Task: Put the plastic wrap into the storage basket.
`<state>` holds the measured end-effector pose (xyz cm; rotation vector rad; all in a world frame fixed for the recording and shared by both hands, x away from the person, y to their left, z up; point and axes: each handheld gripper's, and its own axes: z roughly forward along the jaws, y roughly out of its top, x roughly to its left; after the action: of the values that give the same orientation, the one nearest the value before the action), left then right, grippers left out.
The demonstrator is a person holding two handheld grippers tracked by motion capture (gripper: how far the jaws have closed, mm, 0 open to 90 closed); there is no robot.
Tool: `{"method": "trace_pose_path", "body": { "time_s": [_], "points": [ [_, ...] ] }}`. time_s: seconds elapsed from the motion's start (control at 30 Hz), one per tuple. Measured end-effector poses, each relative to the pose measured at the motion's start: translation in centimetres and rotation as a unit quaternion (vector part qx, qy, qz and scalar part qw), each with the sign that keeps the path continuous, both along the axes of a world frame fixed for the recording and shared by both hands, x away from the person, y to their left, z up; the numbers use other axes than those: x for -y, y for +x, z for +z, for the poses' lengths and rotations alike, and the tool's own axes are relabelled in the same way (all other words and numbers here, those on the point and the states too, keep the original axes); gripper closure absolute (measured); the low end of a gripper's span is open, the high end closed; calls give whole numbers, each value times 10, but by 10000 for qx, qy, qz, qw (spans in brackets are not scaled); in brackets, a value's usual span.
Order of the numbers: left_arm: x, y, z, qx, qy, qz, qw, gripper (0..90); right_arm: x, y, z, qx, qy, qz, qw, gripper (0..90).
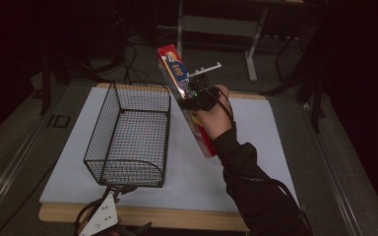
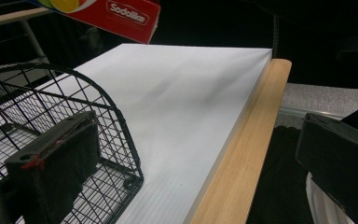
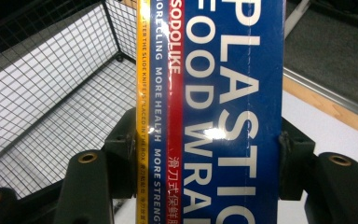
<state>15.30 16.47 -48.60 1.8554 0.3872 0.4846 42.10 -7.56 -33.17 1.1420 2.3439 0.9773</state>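
Note:
A long plastic food wrap box [image 1: 183, 93], red and blue, hangs tilted in the air just right of the black wire basket [image 1: 128, 132]. My right gripper [image 1: 197, 96] is shut on the box near its middle; in the right gripper view both pads press the sides of the box [image 3: 214, 116], with the basket [image 3: 51, 93] below and to the left. My left gripper [image 1: 101, 219] rests at the table's near edge by the basket's near end. In the left gripper view its jaws stand wide apart with nothing between them, and a red end of the box [image 2: 121, 16] shows at the top.
A white board [image 1: 246, 142] covers the wooden table [image 1: 177, 216]. The basket's curved near wall [image 2: 74, 102] stands close beside the left jaw. Behind the table are table legs and cables on the dark floor [image 1: 216, 54].

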Motion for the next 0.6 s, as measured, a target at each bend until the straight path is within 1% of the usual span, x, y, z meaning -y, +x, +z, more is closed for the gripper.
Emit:
{"method": "trace_pose_path", "body": {
  "time_s": [0.17,0.33,0.4,0.5,0.6],
  "points": [
    [0,0,0,14,8,-21,10000,2,-16,-1,2,-20,30,101,9999,396],
    [0,-1,0,23,21,-41,10000,2,-31,-3,5,59,-29,174,9998,396],
    [0,-1,1,25,8,-41,10000,2,-37,-4,6,42,-5,198,9998,396],
    [0,-1,1,28,-2,-46,10000,1,-44,-6,9,94,-15,237,9997,396],
    [0,-1,1,28,-1,-50,10000,1,-51,-7,12,146,48,238,9996,396]
  ]
}}
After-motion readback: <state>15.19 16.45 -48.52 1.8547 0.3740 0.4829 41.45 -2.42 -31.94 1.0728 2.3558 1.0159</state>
